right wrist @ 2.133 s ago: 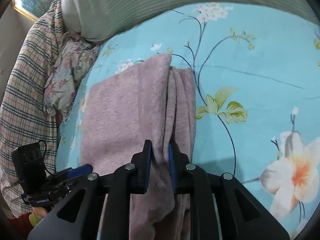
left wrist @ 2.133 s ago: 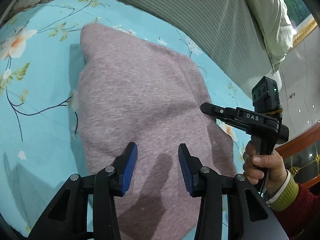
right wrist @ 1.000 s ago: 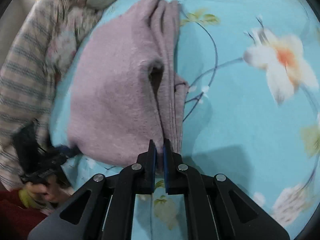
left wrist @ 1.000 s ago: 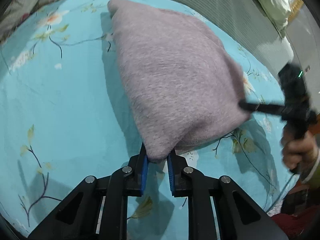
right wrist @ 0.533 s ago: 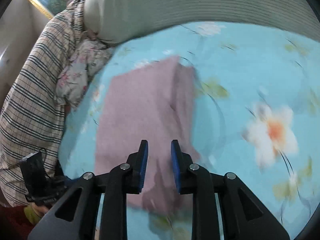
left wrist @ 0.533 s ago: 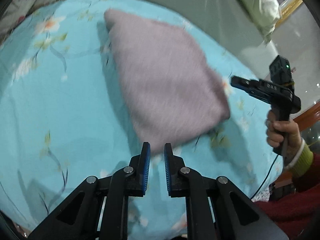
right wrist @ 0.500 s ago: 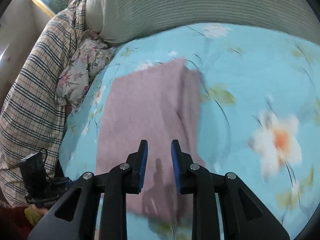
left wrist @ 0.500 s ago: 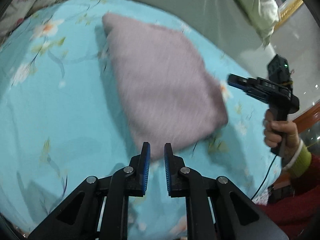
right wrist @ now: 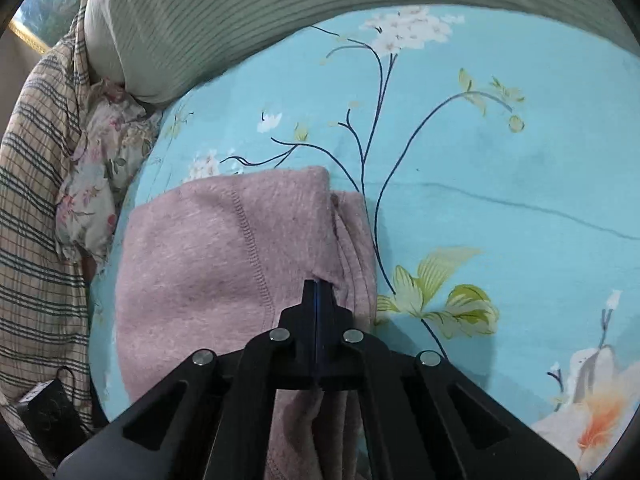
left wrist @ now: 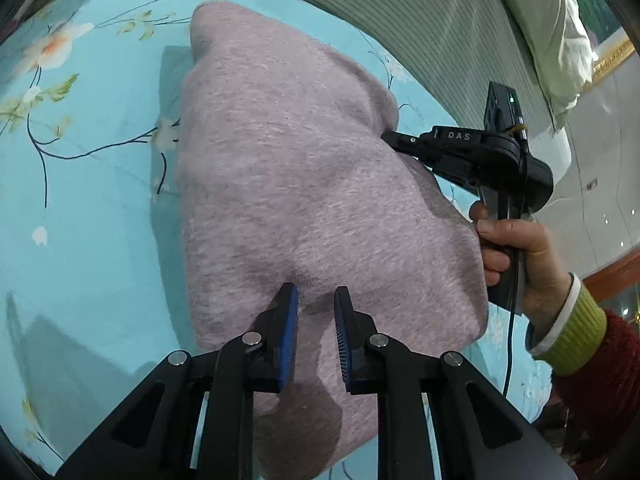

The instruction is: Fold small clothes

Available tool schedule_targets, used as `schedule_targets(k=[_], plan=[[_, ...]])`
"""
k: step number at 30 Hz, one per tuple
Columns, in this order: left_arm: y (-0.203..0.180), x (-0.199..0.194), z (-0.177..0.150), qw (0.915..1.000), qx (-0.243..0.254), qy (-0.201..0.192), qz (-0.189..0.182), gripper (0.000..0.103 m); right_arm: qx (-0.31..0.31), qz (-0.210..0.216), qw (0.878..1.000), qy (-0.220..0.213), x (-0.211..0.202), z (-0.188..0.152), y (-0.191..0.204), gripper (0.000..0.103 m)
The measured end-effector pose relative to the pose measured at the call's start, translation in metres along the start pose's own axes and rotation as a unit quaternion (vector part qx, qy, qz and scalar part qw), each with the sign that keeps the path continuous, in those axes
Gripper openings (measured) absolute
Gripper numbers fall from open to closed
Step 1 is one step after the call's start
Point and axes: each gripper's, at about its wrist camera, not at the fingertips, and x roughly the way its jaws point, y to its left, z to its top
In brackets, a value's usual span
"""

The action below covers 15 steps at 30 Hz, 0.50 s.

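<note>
In the left wrist view, the left gripper [left wrist: 316, 312] stood over the near part of the mauve garment [left wrist: 288, 184], which lay folded on the blue floral bedsheet [left wrist: 88, 208]; its jaws were narrowly parted with cloth rising between the blue pads, though whether they had bitten was not clear; the right gripper [left wrist: 390, 140] reached to the garment's far side edge, held by the right hand [left wrist: 516, 248]. To do this step well, I judge, the left should take all layers at the near edge before lifting, so that the fold does not slip apart. Half a second before, the same jaws hung short of the cloth, over bare sheet.

In the right wrist view, the right gripper [right wrist: 318, 288] had its jaws pressed together at the stacked edge of the garment [right wrist: 208, 248], seemingly pinching a thin layer; the striped pillow [right wrist: 280, 12] lay beyond. A moment earlier those jaws were parted and clear of the cloth.
</note>
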Motion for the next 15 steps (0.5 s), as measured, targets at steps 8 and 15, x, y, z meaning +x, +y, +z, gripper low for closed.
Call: schedule_targets(k=[8,15], plan=[[-0.015,-0.021,-0.022,0.9991,0.037,0.019,0.003,0.019,-0.016,0.042,0.999,-0.014,-0.058,-0.023,0.036,0.004],[-0.010,-0.044,-0.047,0.9984,0.049,0.027,0.004,0.021,-0.065,0.052,0.996,0.041,-0.088,-0.100,0.060,0.004]])
